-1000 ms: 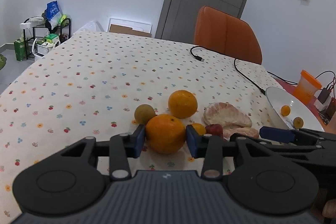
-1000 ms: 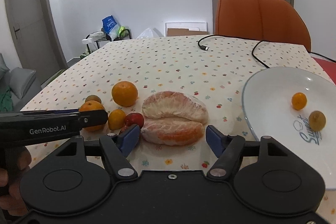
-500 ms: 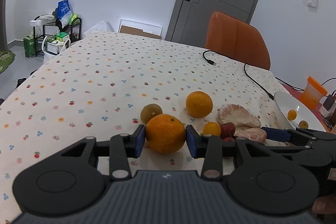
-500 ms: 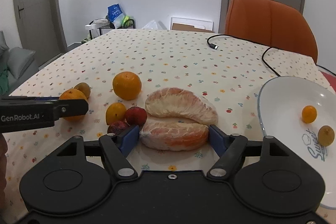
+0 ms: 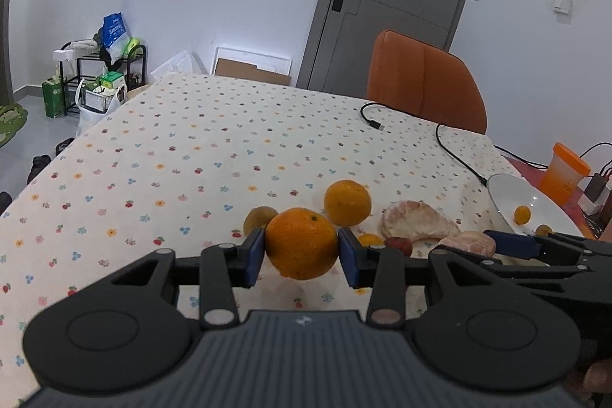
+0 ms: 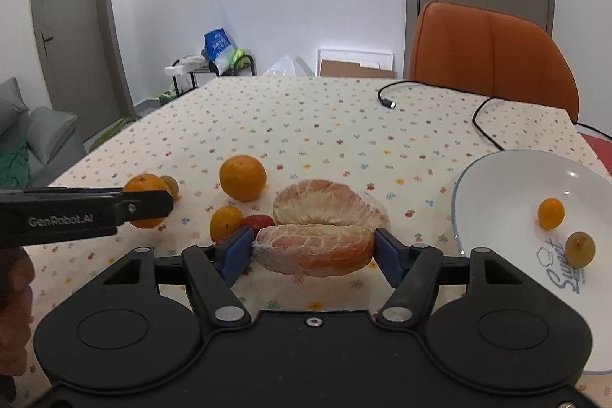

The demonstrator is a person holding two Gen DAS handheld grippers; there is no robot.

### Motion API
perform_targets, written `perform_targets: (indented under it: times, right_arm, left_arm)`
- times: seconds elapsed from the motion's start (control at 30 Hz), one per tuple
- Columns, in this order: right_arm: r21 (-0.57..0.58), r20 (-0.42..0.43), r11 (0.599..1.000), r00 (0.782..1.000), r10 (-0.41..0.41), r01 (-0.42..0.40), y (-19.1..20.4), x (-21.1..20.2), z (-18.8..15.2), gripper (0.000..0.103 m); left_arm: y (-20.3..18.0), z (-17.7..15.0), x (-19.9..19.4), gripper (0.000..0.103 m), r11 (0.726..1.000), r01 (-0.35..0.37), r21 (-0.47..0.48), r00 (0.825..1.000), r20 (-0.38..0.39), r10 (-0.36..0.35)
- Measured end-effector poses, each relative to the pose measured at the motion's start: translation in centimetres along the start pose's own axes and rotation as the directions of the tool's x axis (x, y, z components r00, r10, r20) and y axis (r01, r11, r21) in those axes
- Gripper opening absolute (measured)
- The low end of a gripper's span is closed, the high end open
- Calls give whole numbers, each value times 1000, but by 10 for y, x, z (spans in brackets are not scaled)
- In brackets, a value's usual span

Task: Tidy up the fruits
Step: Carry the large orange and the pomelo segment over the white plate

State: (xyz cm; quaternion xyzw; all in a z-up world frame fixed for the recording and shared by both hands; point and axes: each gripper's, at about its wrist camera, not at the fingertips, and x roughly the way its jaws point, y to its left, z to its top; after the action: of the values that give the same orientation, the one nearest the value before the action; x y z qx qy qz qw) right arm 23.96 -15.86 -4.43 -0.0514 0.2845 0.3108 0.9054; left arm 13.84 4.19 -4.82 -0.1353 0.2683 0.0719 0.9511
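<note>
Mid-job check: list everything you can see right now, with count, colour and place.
orange: one, orange, in the left gripper
second orange: one, orange, on the tablecloth
pomelo segments: two, pink-white, one in the right gripper, one behind it
small fruits: several, orange, red, brownish, on the tablecloth
plate: one, white, right, holding two small fruits
cable: one, black, far side
chair: one, orange, behind the table
left gripper: shut on the orange
right gripper: jaws just closing, pads on the pomelo segment

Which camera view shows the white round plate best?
The right wrist view: the white round plate shows nearly whole, with two small fruits and printed lettering. The left wrist view shows only its narrow far edge.
</note>
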Motion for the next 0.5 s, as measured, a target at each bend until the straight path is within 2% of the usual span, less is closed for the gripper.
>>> perform_targets:
  times: [0.5]
  right_arm:
    - [35, 72, 999, 997, -22, 20, -22, -32, 1, 65]
  left_arm:
    - [-27, 3, -2, 40, 998, 38, 41, 999, 13, -38]
